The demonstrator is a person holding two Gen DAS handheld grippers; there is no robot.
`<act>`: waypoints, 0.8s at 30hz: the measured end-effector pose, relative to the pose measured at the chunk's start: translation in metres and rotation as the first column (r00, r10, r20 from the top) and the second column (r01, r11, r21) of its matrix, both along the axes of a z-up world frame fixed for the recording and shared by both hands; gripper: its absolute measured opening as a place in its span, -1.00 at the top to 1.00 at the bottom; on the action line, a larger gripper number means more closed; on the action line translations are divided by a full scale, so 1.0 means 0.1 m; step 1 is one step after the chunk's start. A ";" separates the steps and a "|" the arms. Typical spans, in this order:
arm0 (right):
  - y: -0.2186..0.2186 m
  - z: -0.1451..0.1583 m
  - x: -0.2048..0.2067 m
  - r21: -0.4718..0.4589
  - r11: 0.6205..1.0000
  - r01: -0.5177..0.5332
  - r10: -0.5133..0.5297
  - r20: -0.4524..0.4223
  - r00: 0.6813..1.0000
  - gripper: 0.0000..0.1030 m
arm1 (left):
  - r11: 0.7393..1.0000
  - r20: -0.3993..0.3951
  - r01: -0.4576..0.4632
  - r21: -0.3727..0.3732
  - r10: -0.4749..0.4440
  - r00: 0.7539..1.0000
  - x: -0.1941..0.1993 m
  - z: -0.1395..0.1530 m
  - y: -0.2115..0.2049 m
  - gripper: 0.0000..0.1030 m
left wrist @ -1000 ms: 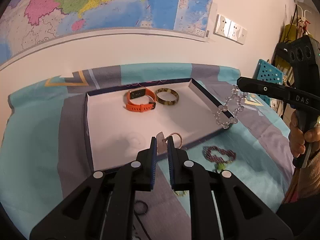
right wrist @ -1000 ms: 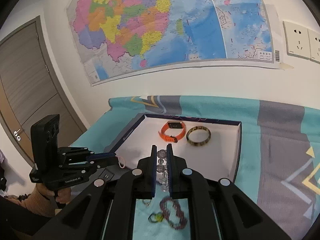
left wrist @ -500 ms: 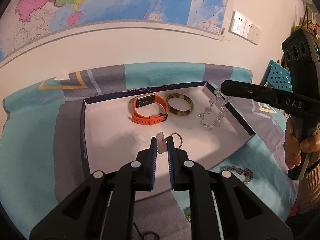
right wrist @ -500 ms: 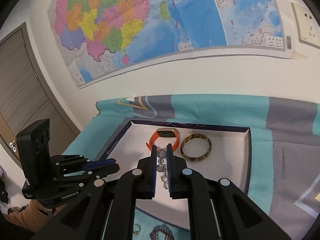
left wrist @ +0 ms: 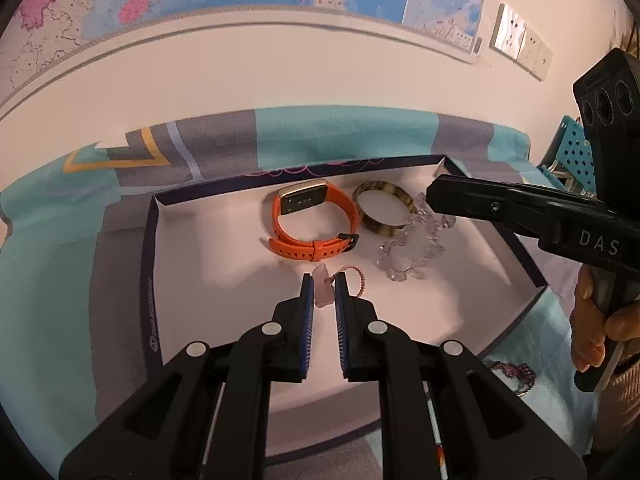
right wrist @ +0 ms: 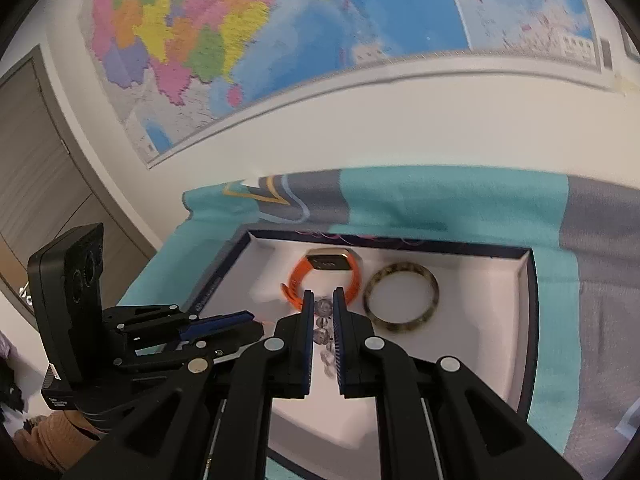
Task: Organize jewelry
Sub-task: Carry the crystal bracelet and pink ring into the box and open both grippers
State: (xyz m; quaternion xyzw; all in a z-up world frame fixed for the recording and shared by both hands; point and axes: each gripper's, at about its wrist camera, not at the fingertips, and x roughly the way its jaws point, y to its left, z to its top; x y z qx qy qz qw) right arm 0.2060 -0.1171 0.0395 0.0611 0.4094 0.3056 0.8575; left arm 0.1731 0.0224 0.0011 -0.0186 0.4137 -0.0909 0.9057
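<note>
In the tray [left wrist: 160, 208]: watch [left wrist: 312, 220] left of bangle [left wrist: 384, 210], bead bracelet [left wrist: 412, 248] just right.

Glossy clear-bead bracelet [left wrist: 412, 248], matt rubbery orange watch band [left wrist: 316, 236], and smooth white tray [left wrist: 224, 280] on woven cloth [left wrist: 52, 264].

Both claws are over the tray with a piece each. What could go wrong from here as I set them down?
1. The clear bead bracelet held by the right claw drapes against the mottled bangle; releasing here may leave them overlapped or tangled.
2. The left claw pinches only the pale tag of the pink bracelet, so it could slip early.
3. The dark beaded bracelet outside the tray could be forgotten.
</note>
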 end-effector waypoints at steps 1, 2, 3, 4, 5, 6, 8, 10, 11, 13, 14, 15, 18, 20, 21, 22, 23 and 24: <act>-0.01 -0.02 0.02 -0.003 1.000 0.007 -0.007 -0.004 1.000 0.85 | 1.000 -0.007 0.000 0.001 0.000 1.000 0.01 -0.02 -0.01 0.78; -0.03 -0.05 0.03 -0.011 1.000 0.015 -0.015 -0.009 1.000 0.85 | 1.000 -0.015 -0.003 0.004 0.003 1.000 0.04 -0.04 -0.01 0.78; -0.05 -0.07 0.05 -0.014 1.000 0.023 -0.023 -0.016 1.000 0.85 | 1.000 -0.021 -0.004 0.008 0.004 1.000 0.05 -0.06 -0.02 0.78; -0.07 -0.09 0.06 -0.016 1.000 0.027 -0.028 -0.020 0.999 0.85 | 1.000 -0.028 -0.004 0.012 0.005 1.000 0.07 -0.08 -0.02 0.78; -0.08 -0.12 0.07 -0.019 0.999 0.032 -0.032 -0.024 0.999 0.85 | 1.000 -0.034 -0.005 0.012 0.006 0.999 0.08 -0.09 -0.02 0.78; -0.10 -0.14 0.08 -0.023 0.999 0.036 -0.036 -0.028 0.999 0.85 | 1.000 -0.041 -0.005 0.012 0.005 0.999 0.10 -0.11 -0.03 0.78; -0.11 -0.17 0.10 -0.028 0.999 0.043 -0.044 -0.033 0.999 0.85 | 1.000 -0.047 -0.011 0.015 0.011 0.999 0.12 -0.13 -0.03 0.78; -0.12 -0.20 0.11 -0.037 0.998 0.049 -0.051 -0.034 0.998 0.85 | 1.000 -0.057 -0.015 0.011 0.015 0.998 0.16 -0.14 -0.03 0.78; -0.12 -0.21 0.12 -0.041 0.998 0.053 -0.055 -0.035 0.998 0.85 | 1.000 -0.062 -0.016 0.011 0.017 0.998 0.17 -0.15 -0.03 0.78; -0.12 -0.23 0.14 -0.049 0.997 0.061 -0.063 -0.040 0.997 0.85 | 1.000 -0.068 -0.018 0.012 0.018 0.998 0.18 -0.17 -0.03 0.78; -0.13 -0.25 0.14 -0.053 0.997 0.064 -0.066 -0.041 0.997 0.85 | 1.000 -0.069 -0.016 0.014 0.017 0.997 0.19 -0.18 -0.03 0.78; -0.14 -0.26 0.15 -0.058 0.996 0.071 -0.073 -0.043 0.996 0.85 | 1.000 -0.071 -0.018 0.015 0.019 0.997 0.20 -0.19 -0.03 0.78; -0.15 -0.29 0.17 -0.066 0.994 0.082 -0.085 -0.049 0.995 0.84 | 1.000 -0.078 -0.020 0.009 0.021 0.997 0.22 -0.20 -0.03 0.77; -0.16 -0.31 0.18 -0.075 0.993 0.092 -0.096 -0.052 0.994 0.79 | 1.000 -0.085 -0.022 0.002 0.022 0.996 0.24 -0.20 -0.03 0.76; -0.17 -0.33 0.19 -0.083 0.991 0.101 -0.105 -0.055 0.993 0.77 | 1.000 -0.087 -0.022 -0.002 0.022 0.996 0.25 -0.20 -0.03 0.75; -0.18 -0.34 0.19 -0.087 0.991 0.104 -0.109 -0.058 0.992 0.77 | 1.000 -0.089 -0.022 -0.005 0.021 0.996 0.25 -0.20 -0.03 0.72; -0.19 -0.35 0.19 -0.087 0.990 0.107 -0.112 -0.060 0.992 0.77 | 1.000 -0.091 -0.022 -0.007 0.022 0.996 0.25 -0.20 -0.03 0.71; -0.20 -0.35 0.18 -0.087 0.990 0.108 -0.113 -0.061 0.992 0.77 | 1.000 -0.090 -0.022 -0.006 0.022 0.996 0.24 -0.20 -0.03 0.68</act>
